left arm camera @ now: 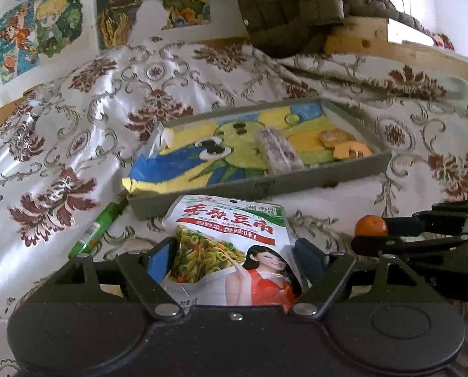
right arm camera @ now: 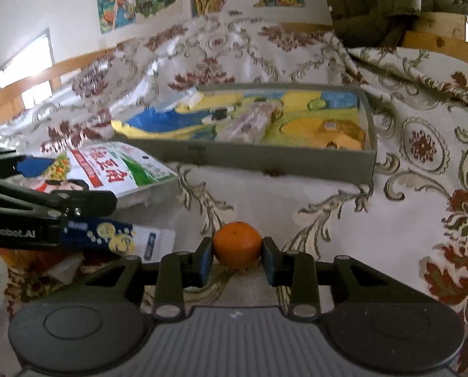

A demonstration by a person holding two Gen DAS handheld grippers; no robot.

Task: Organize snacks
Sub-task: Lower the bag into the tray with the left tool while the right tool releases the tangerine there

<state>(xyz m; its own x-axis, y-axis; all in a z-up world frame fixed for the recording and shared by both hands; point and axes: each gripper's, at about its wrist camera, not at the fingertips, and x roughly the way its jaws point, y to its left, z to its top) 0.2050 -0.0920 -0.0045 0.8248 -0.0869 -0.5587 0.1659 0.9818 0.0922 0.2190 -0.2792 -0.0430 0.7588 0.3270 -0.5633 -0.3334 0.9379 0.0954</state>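
My left gripper (left arm camera: 234, 260) is shut on a white snack bag (left arm camera: 230, 245) printed with red Chinese characters, beans and a woman in red; the bag also shows in the right wrist view (right arm camera: 108, 169). My right gripper (right arm camera: 237, 256) is shut on a small orange (right arm camera: 237, 245), held just above the cloth; the orange also shows in the left wrist view (left arm camera: 370, 225). A grey tray (left arm camera: 265, 185) lined with a colourful drawing lies ahead, also in the right wrist view (right arm camera: 249, 158). It holds a wrapped purple-white bar (left arm camera: 278, 150) and orange packets (left arm camera: 340, 143).
A green tube-shaped pack (left arm camera: 98, 229) lies on the floral cloth (left arm camera: 76, 125) left of the tray. A dark blue packet with yellow faces (right arm camera: 114, 238) lies under the left gripper. A quilted olive jacket (left arm camera: 290, 6) hangs over a wooden rail (left arm camera: 391, 47) behind.
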